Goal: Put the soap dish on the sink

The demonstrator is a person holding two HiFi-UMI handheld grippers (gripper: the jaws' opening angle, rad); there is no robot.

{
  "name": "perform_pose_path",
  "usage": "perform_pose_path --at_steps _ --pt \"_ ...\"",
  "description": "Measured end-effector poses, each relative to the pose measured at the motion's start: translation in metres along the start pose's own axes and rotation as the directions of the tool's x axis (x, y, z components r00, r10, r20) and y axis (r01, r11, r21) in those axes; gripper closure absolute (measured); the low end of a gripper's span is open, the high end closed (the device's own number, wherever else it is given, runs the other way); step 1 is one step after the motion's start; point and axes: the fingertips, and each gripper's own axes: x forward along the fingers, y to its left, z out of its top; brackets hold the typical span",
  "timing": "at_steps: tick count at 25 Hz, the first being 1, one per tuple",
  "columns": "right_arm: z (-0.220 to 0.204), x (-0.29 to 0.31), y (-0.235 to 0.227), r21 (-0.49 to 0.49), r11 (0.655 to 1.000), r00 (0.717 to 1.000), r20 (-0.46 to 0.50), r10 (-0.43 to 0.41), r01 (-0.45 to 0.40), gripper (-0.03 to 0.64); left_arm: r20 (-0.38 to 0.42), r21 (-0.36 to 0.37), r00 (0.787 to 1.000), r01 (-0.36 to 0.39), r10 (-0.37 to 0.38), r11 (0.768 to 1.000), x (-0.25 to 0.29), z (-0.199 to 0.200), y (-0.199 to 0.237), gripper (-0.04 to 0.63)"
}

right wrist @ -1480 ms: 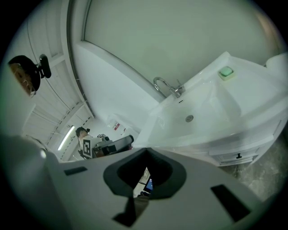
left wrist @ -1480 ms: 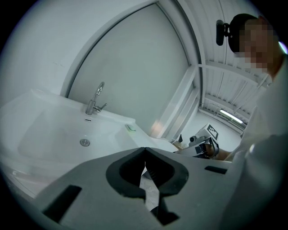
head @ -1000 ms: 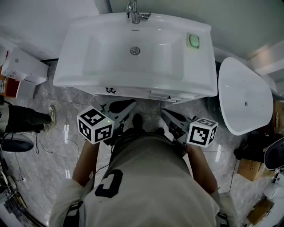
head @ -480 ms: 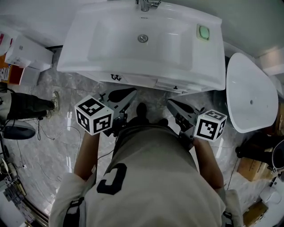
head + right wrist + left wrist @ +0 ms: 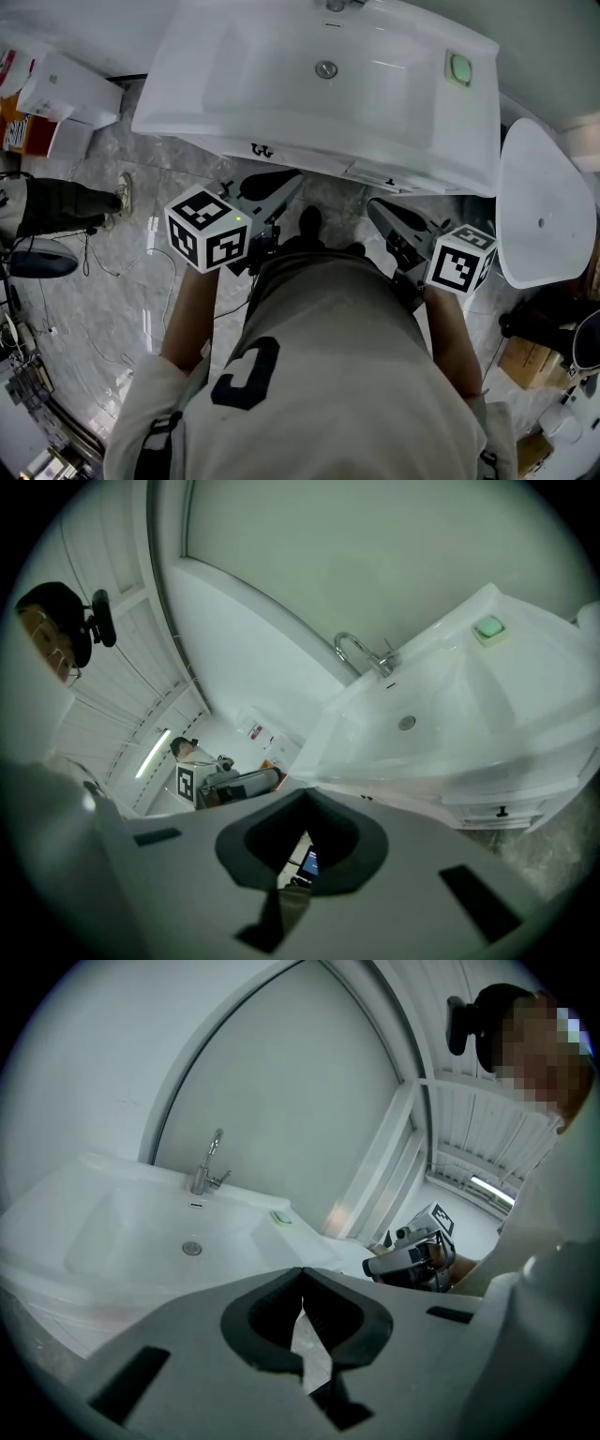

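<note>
A small green soap dish (image 5: 459, 67) lies on the right deck of the white sink (image 5: 234, 94), beside the basin. It also shows as the soap dish (image 5: 279, 1217) and the soap dish (image 5: 488, 628) in the two gripper views. My left gripper (image 5: 291, 180) is held low in front of the sink's front edge, with its jaws shut and nothing between them. My right gripper (image 5: 375, 206) hangs beside it, also shut and empty. Both are well short of the dish. From the left gripper (image 5: 302, 1270) I see the faucet (image 5: 208, 1164).
A white oval basin (image 5: 539, 202) stands on the marble floor to the right of the sink. White boxes (image 5: 66, 89) and another person's leg and shoe (image 5: 66, 204) are at the left. A cardboard box (image 5: 525, 356) sits at the lower right.
In the head view the sink has slid up and to the right. Both grippers have shifted a little across the floor in front of it and stay shut.
</note>
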Motion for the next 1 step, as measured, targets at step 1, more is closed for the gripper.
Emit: perform_pose_path --at_steps 1 --pt "0.0023 0.0034 0.0002 -0.007 1.000 1.000 -0.004 0.000 0.000 0.607 0.004 -0.001 1.000 -0.001 0.001 1.000 -0.0003 0.0020 0.0038 0.575"
